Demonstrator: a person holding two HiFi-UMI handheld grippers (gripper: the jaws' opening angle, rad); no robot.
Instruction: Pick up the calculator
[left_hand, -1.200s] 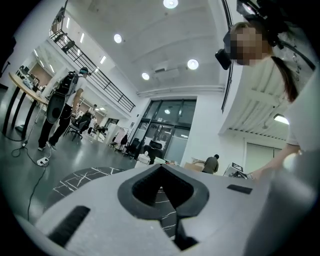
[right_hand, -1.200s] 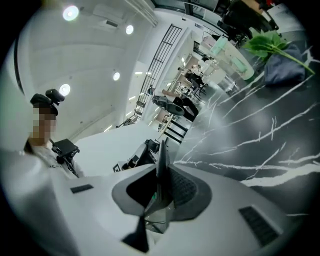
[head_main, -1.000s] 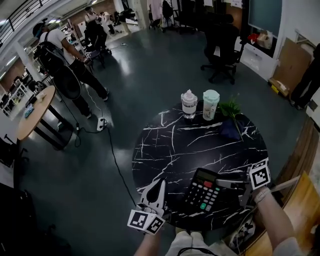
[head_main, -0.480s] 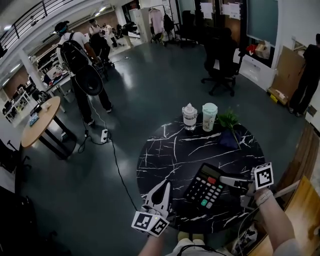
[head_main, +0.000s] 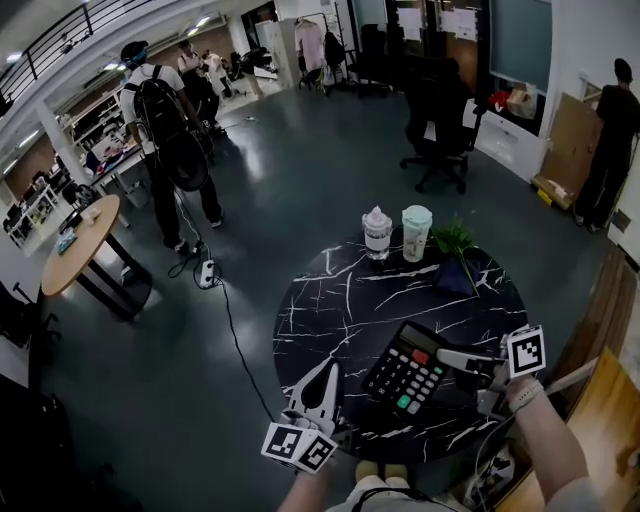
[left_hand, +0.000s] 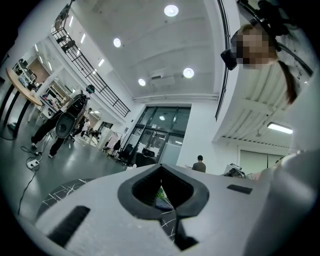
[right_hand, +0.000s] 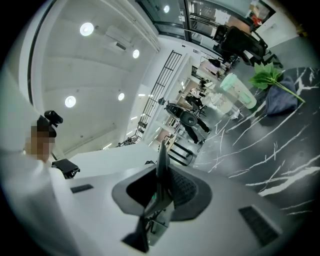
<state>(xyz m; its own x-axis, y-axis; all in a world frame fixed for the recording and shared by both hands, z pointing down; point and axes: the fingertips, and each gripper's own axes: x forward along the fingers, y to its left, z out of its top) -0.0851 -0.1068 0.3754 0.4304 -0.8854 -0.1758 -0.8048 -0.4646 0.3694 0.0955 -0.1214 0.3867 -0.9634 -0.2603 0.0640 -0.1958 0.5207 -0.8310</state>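
The black calculator (head_main: 408, 368), with a red and a green key, hangs tilted above the near right part of the round black marble table (head_main: 330, 300). My right gripper (head_main: 443, 357) is shut on its right edge. In the right gripper view the calculator (right_hand: 162, 165) shows edge-on as a thin dark slab pinched between the pads of that gripper (right_hand: 161, 197). Over the table's near left edge my left gripper (head_main: 327, 368) points away from me, shut and empty. In the left gripper view that gripper (left_hand: 168, 210) has its jaws together with nothing between them.
Two lidded cups (head_main: 378, 232) (head_main: 416, 232) stand at the table's far edge. A green leafy sprig (head_main: 458, 240) lies on a dark blue cloth (head_main: 458, 276) at the far right. A cable (head_main: 228, 310) trails on the floor to the left, and a person with a backpack (head_main: 160, 120) stands beyond it.
The right gripper has risen with the calculator, whose far end now tips up off the table. The left gripper has risen a little too, still shut.
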